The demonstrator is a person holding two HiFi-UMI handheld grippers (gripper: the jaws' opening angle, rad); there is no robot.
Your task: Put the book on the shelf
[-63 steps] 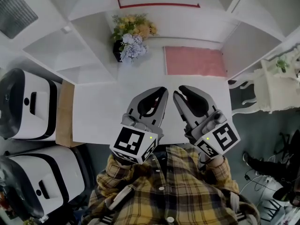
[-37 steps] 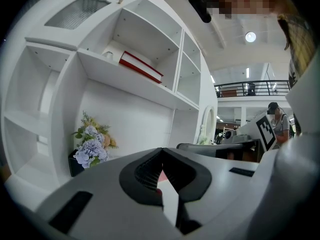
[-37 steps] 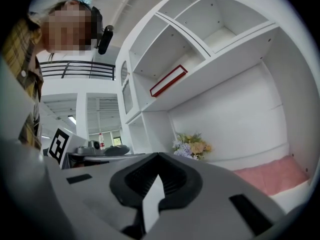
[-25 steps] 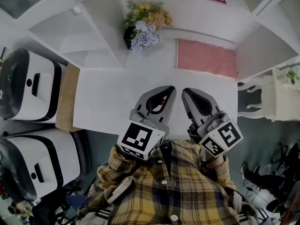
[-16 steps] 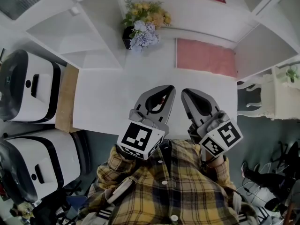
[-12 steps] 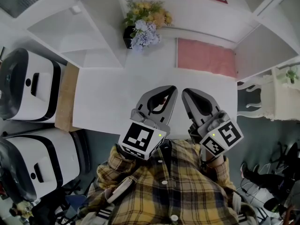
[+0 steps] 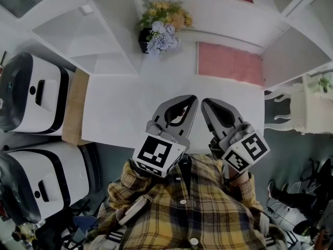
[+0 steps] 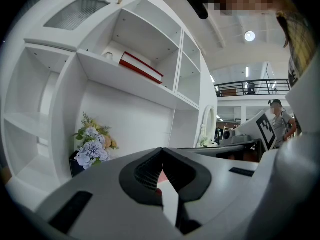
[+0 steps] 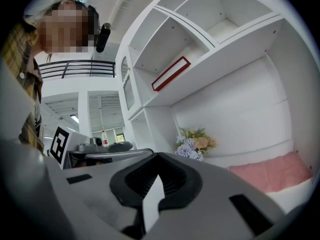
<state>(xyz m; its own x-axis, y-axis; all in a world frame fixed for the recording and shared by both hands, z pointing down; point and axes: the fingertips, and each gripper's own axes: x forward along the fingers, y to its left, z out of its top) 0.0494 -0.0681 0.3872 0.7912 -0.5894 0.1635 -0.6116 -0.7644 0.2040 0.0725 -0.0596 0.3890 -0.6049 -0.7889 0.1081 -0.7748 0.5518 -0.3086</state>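
The red and white book (image 8: 141, 67) lies flat on a high shelf (image 8: 115, 74) of the big white cupboard. Below it, the white counter (image 7: 119, 108) has a pot of flowers (image 7: 162, 27) and a pink mat (image 7: 229, 64) at the back. The left gripper (image 7: 192, 100) and right gripper (image 7: 205, 104) hover side by side over the counter, fingers clenched on nothing. Two white machines (image 7: 31, 98) stand to the left.

Book: we see a closed book (image 8: 141, 67) with a red cover and white page edges.
Pose: we find it lying flat, its long edge facing outward.
Place: it rests on an upper board of the white shelf (image 8: 131, 119), left of an upright divider.
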